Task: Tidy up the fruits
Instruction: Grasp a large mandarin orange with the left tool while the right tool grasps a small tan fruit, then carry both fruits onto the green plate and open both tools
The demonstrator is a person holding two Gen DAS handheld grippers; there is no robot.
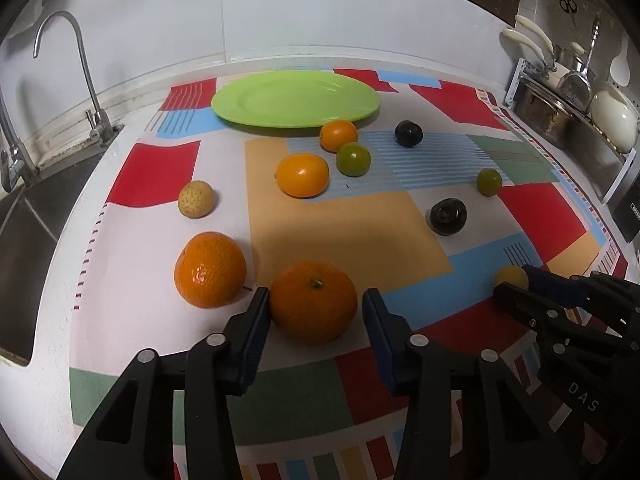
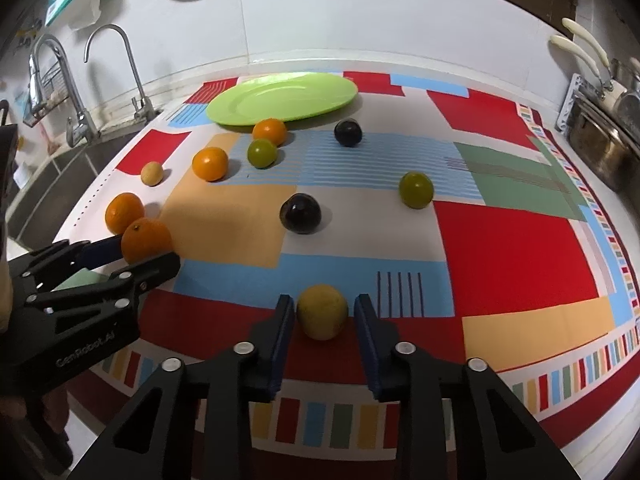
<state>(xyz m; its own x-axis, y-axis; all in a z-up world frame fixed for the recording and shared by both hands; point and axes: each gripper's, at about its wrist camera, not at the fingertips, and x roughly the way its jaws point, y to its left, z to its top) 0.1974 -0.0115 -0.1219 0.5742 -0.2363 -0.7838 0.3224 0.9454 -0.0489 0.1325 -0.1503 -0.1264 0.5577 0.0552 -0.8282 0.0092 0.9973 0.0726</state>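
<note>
A green plate (image 1: 295,98) lies at the back of the patterned cloth, also in the right wrist view (image 2: 280,96). My left gripper (image 1: 314,304) is open, its jaws on either side of a large orange (image 1: 313,307), which shows in the right wrist view too (image 2: 146,239). My right gripper (image 2: 322,312) is open around a small yellow fruit (image 2: 322,311), seen in the left wrist view (image 1: 511,278). Both fruits rest on the cloth. Another large orange (image 1: 210,269) sits to the left.
Several loose fruits lie between grippers and plate: small oranges (image 1: 303,175), green fruits (image 1: 353,159), dark fruits (image 1: 448,216) and a pale speckled one (image 1: 195,199). A sink with taps (image 1: 92,116) is at left. A dish rack with pots (image 1: 560,92) is at right.
</note>
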